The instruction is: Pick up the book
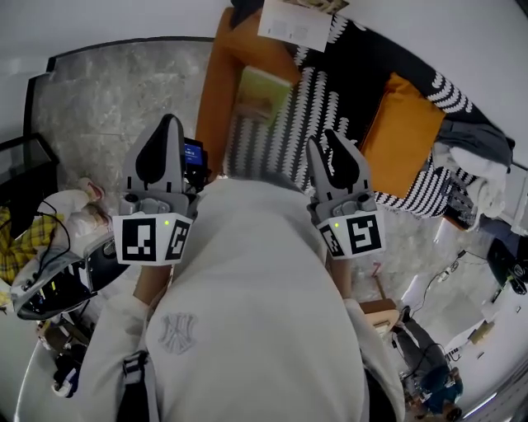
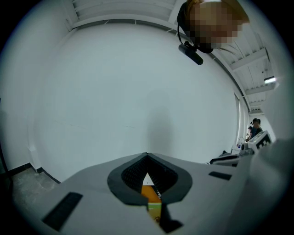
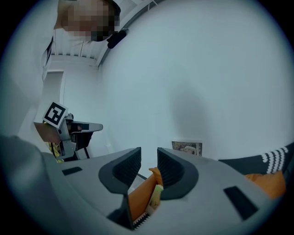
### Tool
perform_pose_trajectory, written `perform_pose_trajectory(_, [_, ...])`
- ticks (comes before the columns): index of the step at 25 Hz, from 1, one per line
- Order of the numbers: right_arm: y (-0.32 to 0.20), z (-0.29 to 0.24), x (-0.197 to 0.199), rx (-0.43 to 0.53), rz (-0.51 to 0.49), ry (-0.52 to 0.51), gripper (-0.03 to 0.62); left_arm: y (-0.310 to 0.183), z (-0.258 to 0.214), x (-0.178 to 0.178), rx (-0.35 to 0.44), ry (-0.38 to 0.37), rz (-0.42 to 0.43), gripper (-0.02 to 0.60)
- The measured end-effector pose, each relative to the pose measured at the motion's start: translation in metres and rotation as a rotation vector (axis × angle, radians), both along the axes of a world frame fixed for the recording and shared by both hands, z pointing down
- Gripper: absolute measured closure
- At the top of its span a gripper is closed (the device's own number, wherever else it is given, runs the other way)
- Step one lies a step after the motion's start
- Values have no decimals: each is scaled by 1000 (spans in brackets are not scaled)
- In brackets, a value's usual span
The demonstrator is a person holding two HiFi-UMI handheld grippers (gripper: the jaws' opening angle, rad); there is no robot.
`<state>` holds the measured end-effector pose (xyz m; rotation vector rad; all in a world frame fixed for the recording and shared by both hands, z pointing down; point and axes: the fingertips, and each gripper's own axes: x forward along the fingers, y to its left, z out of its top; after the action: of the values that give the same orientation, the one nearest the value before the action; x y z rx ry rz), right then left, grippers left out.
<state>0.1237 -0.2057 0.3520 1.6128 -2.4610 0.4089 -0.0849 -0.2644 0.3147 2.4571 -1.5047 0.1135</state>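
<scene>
The book (image 1: 262, 92), with a pale green and yellow cover, lies flat on the orange couch seat (image 1: 216, 91) beside a black-and-white striped blanket (image 1: 330, 91). Both grippers hover in front of the person's chest, short of the book. My left gripper (image 1: 171, 124) has its jaws shut tip to tip (image 2: 147, 158) with nothing in them; the book (image 2: 154, 210) shows below, through the gap behind the tips. My right gripper (image 1: 327, 144) stands open (image 3: 149, 153), nothing between its pads. The book (image 3: 156, 197) and the orange seat (image 3: 138, 199) are visible past them.
A white open booklet (image 1: 295, 25) rests at the couch's far end. An orange cushion (image 1: 402, 136) and grey clothes (image 1: 474, 140) lie to the right. Marble floor (image 1: 107, 99) stretches left of the couch, with cluttered gear (image 1: 49, 247) at the near left.
</scene>
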Motion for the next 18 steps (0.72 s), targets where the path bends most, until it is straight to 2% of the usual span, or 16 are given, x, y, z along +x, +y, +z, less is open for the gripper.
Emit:
perform_pose_trajectory(5, [-23, 19, 19, -20, -19, -3, 486, -8, 13, -2, -31, -20, -44, 572])
perform_pose_trajectory(11, [-45, 59, 29, -65, -82, 41, 479, -9, 35, -14, -72, -47, -98, 572])
perform_pose_trajectory(18, [-82, 107, 36, -131, -165, 94, 464, -15, 58, 0, -127, -76, -89, 572])
